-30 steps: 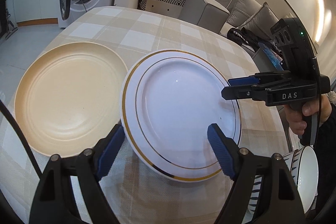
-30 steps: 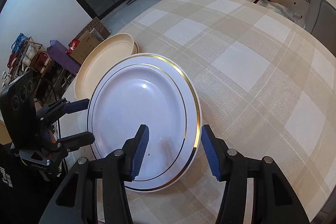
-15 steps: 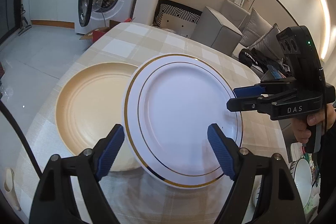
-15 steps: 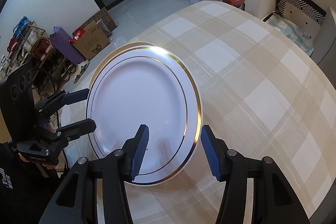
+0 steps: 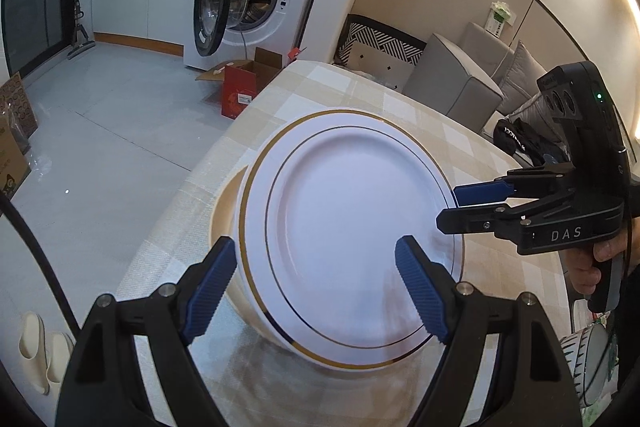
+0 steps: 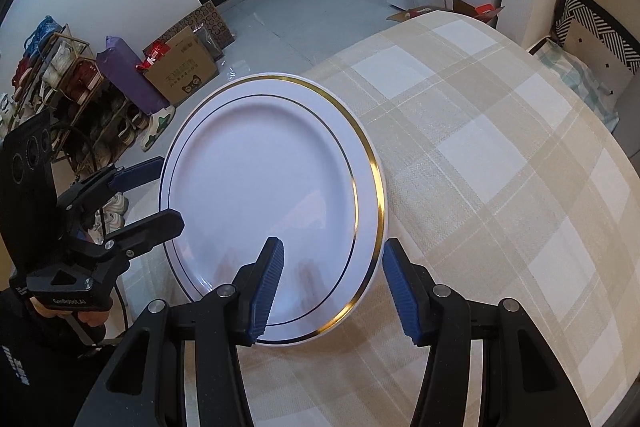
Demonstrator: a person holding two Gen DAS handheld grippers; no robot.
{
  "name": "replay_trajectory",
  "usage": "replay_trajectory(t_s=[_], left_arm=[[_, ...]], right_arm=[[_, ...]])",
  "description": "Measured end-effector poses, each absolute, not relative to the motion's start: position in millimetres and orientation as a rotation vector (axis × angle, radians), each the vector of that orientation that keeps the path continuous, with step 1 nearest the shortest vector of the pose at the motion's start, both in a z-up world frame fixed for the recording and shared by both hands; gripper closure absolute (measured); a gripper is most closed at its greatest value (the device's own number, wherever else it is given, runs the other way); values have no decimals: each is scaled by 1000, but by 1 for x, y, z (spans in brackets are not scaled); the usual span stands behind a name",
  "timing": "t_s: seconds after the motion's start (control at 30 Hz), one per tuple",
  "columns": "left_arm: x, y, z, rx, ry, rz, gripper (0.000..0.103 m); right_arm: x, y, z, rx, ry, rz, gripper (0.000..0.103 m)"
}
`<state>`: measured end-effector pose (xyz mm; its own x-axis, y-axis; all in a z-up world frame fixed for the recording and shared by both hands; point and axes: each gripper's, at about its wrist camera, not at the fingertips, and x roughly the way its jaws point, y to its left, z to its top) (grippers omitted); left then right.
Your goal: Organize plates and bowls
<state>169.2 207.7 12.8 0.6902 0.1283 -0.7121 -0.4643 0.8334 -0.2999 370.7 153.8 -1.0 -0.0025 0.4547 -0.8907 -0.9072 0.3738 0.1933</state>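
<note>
White plate [image 5: 348, 227] sits between both grippers, over cream plate [image 5: 224, 203] at 9 o'clock. Left gripper [image 5: 316, 291] and right gripper [image 6: 332, 287] gape, neither visibly clamping. Centre it, lower level.

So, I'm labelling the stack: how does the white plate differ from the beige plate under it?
The white plate has gold rings and lies on top, fully visible; the beige plate is plain, underneath, only its left edge showing. Both are round and sit on the checked tablecloth.

"DAS" is printed on the right hand-held gripper [image 5: 448, 209].
</note>
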Motion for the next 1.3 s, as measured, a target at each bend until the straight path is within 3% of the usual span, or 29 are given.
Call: replay_trajectory(t_s=[0.37,0.7,0.83,0.97,1.3], left_arm=[[180,233,-16,-502,799,378,23],[187,230,-26,-489,832,340,22],[181,230,-21,-485,822,318,22],[174,234,-20,-483,824,318,20],[169,242,-32,-491,854,349,20]], right_arm=[[376,195,-38,-588,1150,1117,50],[376,195,-38,-608,1123,1087,50],[371,194,-33,-637,1091,1088,46],[370,188,-24,-620,1082,1100,36],[377,183,-43,-608,1150,1063,31]])
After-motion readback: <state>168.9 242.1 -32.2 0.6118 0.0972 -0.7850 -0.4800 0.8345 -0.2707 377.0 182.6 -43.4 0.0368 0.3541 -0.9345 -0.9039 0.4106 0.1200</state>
